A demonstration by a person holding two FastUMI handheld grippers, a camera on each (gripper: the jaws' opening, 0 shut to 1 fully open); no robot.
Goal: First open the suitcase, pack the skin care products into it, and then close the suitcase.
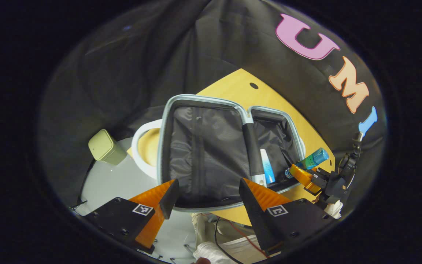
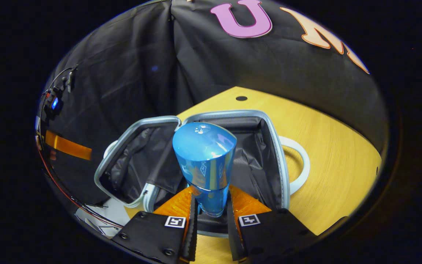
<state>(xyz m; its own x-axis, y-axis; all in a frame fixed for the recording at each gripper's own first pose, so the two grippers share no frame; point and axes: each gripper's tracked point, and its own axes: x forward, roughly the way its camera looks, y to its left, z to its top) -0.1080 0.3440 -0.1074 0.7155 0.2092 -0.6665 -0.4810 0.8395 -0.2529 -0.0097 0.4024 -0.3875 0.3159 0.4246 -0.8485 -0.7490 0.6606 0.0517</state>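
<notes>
Right fingers [image 2: 210,212] clench a blue bottle [image 2: 205,161] by its narrow end, held over the open suitcase [image 2: 269,146] at the table's [image 2: 335,154] near edge. Left fingers [image 1: 207,200] hang spread and empty before the lid half. One tube [image 1: 267,167] already lies inside. Risk — the slick bottle could slip or tip onto the rim; the compartment has ample room beside the tube.

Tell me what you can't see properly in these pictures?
- Right gripper view: the blue bottle, held in the right gripper, hides the middle of the open suitcase.
- Left gripper view: the white tube's lower end sits behind the suitcase rim.
- Left gripper view: the green box is too small to identify.
</notes>
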